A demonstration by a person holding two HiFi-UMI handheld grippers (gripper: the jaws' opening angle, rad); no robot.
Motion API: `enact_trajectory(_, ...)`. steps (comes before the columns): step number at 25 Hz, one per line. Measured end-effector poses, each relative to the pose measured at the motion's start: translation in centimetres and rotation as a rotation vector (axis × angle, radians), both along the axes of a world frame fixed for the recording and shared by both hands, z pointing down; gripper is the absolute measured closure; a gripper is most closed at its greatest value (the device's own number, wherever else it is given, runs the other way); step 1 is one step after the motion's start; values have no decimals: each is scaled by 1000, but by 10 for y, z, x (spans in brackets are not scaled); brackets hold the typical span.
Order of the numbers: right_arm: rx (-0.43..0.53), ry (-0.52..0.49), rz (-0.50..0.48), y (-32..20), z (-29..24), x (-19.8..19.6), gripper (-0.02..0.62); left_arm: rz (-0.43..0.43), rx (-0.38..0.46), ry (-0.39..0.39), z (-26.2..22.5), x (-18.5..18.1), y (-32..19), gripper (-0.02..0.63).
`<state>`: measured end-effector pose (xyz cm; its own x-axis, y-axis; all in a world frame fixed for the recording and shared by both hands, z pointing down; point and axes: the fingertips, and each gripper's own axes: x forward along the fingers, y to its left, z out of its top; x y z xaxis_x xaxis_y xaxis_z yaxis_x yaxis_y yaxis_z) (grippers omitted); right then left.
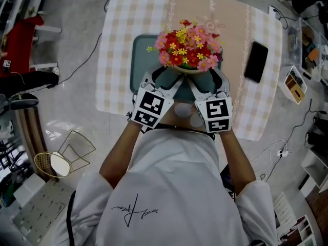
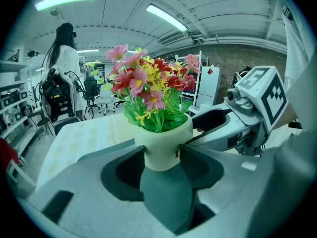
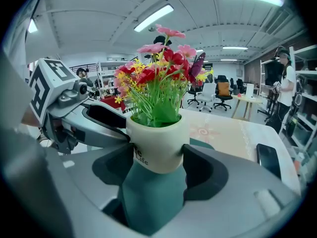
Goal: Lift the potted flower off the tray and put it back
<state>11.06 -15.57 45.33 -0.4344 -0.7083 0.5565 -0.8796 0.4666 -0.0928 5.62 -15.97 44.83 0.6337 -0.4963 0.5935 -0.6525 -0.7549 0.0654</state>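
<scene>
The potted flower (image 1: 188,49), red, pink and yellow blooms in a cream pot (image 2: 162,148), is over the near part of the dark teal tray (image 1: 139,55). My left gripper (image 1: 166,79) and right gripper (image 1: 207,80) each clamp the pot (image 3: 157,144) from the near side, left and right, jaws wide around it. The tray (image 2: 163,197) shows just beneath the pot's base; whether the base touches it I cannot tell. Across the pot, the left gripper view shows the right gripper's marker cube (image 2: 262,95). The right gripper view shows the left one's cube (image 3: 47,86).
The tray lies on a small table with a checked cloth (image 1: 118,45). A black phone (image 1: 255,61) lies on the cloth to the right of the tray. A wire stand (image 1: 72,155) sits on the floor at lower left. People stand far off in the room (image 2: 62,78).
</scene>
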Motion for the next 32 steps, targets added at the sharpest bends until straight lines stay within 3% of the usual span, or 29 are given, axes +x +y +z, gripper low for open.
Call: enact_trajectory(32, 33, 2, -72, -22, 20, 13, 293, -43, 3, -26, 19, 11, -22, 388)
